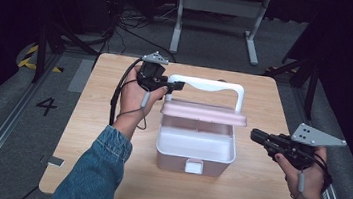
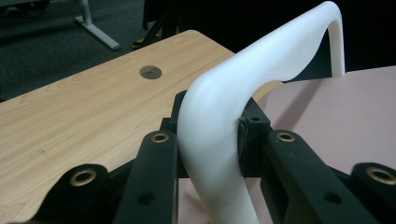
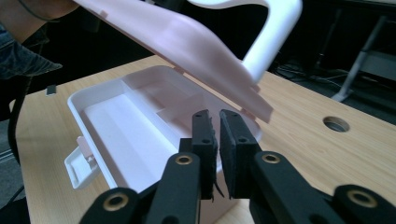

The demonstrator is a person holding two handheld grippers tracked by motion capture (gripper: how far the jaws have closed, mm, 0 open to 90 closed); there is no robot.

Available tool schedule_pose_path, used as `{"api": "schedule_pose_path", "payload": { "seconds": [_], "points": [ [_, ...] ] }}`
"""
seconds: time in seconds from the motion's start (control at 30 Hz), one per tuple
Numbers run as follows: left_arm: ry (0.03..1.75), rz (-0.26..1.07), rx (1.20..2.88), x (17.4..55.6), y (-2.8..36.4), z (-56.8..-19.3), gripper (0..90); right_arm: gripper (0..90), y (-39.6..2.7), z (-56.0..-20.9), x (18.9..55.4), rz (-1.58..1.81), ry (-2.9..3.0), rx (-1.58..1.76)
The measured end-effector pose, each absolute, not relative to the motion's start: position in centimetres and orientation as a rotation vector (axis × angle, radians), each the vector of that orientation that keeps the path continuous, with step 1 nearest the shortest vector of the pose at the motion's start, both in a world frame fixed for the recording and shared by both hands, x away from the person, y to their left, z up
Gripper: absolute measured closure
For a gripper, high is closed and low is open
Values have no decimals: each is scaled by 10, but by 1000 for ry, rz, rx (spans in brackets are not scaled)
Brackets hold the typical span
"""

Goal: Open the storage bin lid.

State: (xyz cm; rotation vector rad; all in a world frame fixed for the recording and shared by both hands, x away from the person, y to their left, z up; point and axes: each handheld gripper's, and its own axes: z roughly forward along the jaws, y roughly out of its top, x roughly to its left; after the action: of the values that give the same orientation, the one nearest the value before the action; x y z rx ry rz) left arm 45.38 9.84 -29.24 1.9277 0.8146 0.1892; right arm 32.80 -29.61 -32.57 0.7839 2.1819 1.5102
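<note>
High view: a pink box (image 1: 194, 152) sits near the middle of a light wooden table (image 1: 90, 135), its lid (image 1: 204, 114) raised partway and held roughly level above the open body. A white handle (image 1: 211, 87) arches up from the lid's far side. The left gripper (image 1: 175, 86), carried in the person's left hand (image 1: 137, 97), meets the handle at its left corner. The right gripper (image 1: 257, 136) is held in the right hand (image 1: 306, 182) just off the box's right side, apart from it, jaws pointing toward the box. A white latch (image 1: 194, 166) hangs open at the middle of the front wall. A small grey item (image 1: 55, 161) lies at the table's near left edge — too small to identify.

Left gripper view: the two black jaws are clamped on either side of the white handle (image 2: 219, 140) at its bend, pinching it firmly. The pink lid (image 2: 327, 116) spreads to the right beneath the handle. A round hole (image 2: 151, 72) is cut in the table top (image 2: 70, 121) beyond.

Right gripper view: the jaws stand nearly pressed together with only a thin slit between them, holding nothing. Past them lies the open box (image 3: 93, 126), its interior showing a long main compartment and what appear to be smaller divided sections along the far wall — the lid's shadow makes that uncertain. The lid (image 3: 187, 46) slants overhead, with the handle (image 3: 273, 32) above it. The latch (image 3: 79, 163) juts from the near wall. A second round hole (image 3: 336, 123) shows in the table at right.
</note>
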Motion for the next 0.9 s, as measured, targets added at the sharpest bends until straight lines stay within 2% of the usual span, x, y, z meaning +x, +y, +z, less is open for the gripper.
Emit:
{"api": "schedule_pose_path", "payload": {
  "seconds": [0.1, 0.63, 0.8, 0.83, 0.9],
  "points": [
    [830, 187, 1934, 454, 97, -291, 736, 900, -288, -328, 335, 1548, 2191, 756],
    [811, 219, 1952, 454, 94, -291, 712, 900, -268, -337, 347, 1587, 2148, 733],
    [783, 229, 1950, 451, 91, -291, 604, 900, -269, -337, 347, 1592, 2151, 739],
    [756, 280, 1949, 449, 92, -291, 504, 900, -269, -337, 347, 1590, 2150, 736],
    [737, 313, 1923, 447, 95, -289, 443, 900, -269, -337, 348, 1589, 2150, 734]
  ]
}}
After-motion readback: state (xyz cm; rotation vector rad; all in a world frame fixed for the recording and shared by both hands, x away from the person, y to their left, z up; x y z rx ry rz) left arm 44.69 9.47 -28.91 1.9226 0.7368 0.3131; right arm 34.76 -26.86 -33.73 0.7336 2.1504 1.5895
